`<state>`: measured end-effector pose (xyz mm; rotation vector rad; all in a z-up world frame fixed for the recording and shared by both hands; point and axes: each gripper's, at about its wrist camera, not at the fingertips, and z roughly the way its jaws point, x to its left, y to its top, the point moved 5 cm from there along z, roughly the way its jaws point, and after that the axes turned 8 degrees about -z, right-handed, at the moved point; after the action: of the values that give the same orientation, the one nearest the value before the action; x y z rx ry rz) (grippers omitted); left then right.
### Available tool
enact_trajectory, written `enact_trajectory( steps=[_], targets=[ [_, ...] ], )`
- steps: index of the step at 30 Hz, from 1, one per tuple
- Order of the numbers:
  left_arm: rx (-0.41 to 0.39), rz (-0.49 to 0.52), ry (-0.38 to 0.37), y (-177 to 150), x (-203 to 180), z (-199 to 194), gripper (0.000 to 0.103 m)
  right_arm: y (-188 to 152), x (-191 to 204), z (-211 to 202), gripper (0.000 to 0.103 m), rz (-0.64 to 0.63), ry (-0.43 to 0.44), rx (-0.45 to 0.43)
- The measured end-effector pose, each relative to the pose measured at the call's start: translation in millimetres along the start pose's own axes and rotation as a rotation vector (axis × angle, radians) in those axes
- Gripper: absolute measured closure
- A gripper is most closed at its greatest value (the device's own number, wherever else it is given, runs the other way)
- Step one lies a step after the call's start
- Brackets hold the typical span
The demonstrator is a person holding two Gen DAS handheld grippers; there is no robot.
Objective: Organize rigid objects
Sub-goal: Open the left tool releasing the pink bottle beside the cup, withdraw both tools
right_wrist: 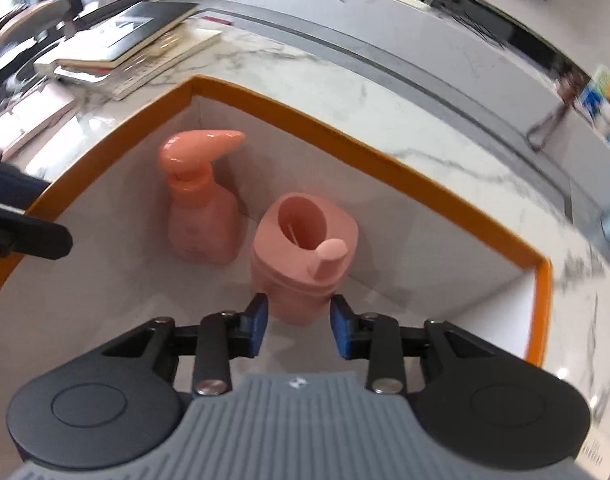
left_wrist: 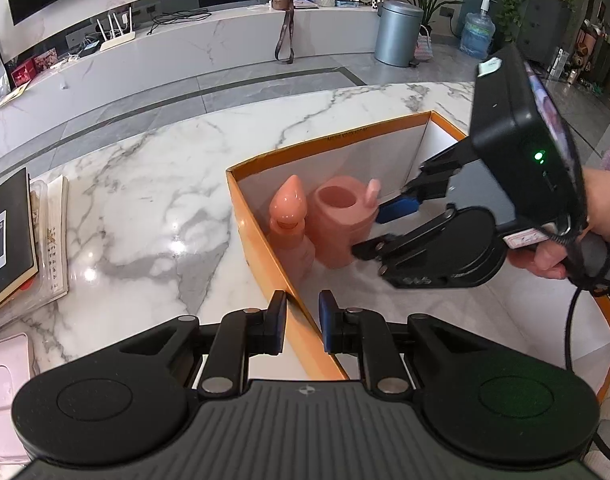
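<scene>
An orange box (left_wrist: pixel 252 224) with a white inside stands on the marble table. In its corner a pink pump bottle (left_wrist: pixel 291 236) and a pink cup (left_wrist: pixel 339 224) with a flip tab stand upright, side by side. My left gripper (left_wrist: pixel 303 322) is shut on the box's near wall, one pad on each side. My right gripper (left_wrist: pixel 375 228) reaches into the box from the right. In the right wrist view the right gripper (right_wrist: pixel 299 330) is open, with the foot of the cup (right_wrist: pixel 305 248) between its fingers and the pads just off it. The bottle (right_wrist: pixel 203 216) stands behind to the left.
A stack of books (left_wrist: pixel 25 236) lies at the table's left edge, with a pale pink case (left_wrist: pixel 5 380) in front of it. A person's hand (left_wrist: pixel 601 208) holds the right gripper's handle. The right part of the box floor (right_wrist: pixel 445 280) is bare.
</scene>
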<state>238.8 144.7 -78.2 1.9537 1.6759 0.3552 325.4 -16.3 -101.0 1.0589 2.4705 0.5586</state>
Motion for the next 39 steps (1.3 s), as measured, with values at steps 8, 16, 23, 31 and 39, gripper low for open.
enact_trajectory(
  steps=[8,16,23,31,39],
  targets=[
    [-0.004,-0.005,0.001,0.0,1.5,-0.3,0.084,3.2,8.1,0.2,0.069,-0.035,0.024,-0.008],
    [-0.007,-0.011,-0.008,-0.8,1.8,-0.7,0.084,0.2,39.9,-20.3,0.093,0.008,0.172,-0.052],
    [-0.01,-0.025,-0.028,-1.5,4.2,-0.8,0.084,18.0,50.4,8.6,0.102,-0.017,0.156,-0.105],
    [-0.01,-0.026,-0.045,-0.9,7.5,-1.1,0.084,26.8,57.8,20.9,0.103,-0.029,0.181,-0.161],
    [-0.016,-0.025,-0.043,-1.6,6.9,-1.1,0.084,25.6,53.9,21.6,0.103,-0.002,0.189,-0.14]
  ],
)
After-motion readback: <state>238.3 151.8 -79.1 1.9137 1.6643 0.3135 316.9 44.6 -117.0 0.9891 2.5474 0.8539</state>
